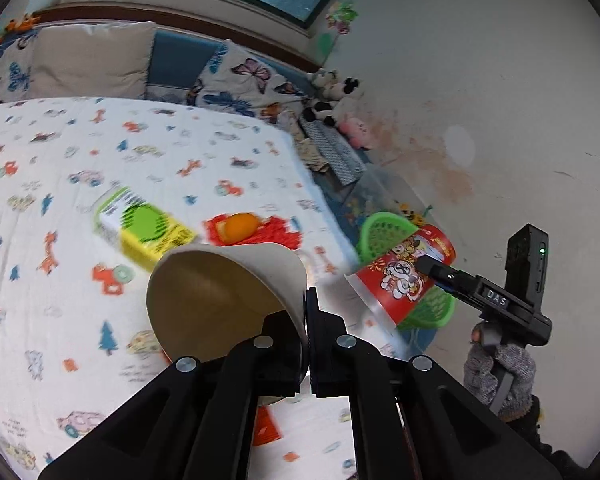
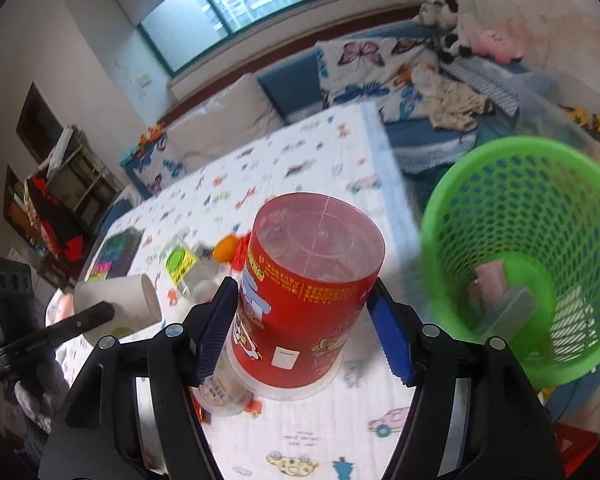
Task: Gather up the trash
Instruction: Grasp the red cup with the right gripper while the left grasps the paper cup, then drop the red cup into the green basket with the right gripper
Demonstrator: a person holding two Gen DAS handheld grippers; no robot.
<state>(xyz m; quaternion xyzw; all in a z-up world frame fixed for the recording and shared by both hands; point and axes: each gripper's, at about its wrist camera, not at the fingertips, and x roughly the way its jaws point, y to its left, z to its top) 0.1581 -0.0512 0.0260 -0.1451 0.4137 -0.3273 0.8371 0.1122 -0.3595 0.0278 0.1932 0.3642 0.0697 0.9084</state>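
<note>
On the far left of the left wrist view, the bed [image 1: 172,152] with its cartoon-print sheet carries a yellow and green carton [image 1: 144,226] lying flat, with an orange [image 1: 240,227] just to its right on a red wrapper [image 1: 276,232]. Nearer the camera, the left gripper [image 1: 306,344] has its jaws together, pinching the wall of a white paper cup [image 1: 220,300] that is tipped so its open mouth faces left. One finger is inside the cup and the other is outside it.

To the right of the cup, the right gripper [image 1: 428,264], carried by a hand [image 1: 500,372] in a grey knit glove, is clamped on a red snack canister [image 1: 404,276] printed with cartoon figures. In the right wrist view the canister stands between the blue pads [image 2: 216,332], which press on both of its sides, and its clear end faces away from the camera.

Further right, beside the edge of the bed, is a green mesh basket [image 2: 512,200]. Its mouth is tilted toward the camera, and a few pale pieces of trash lie inside. The canister is near the basket but outside it. Soft toys [image 1: 332,96] sit against the white wall [image 1: 480,80] behind.
</note>
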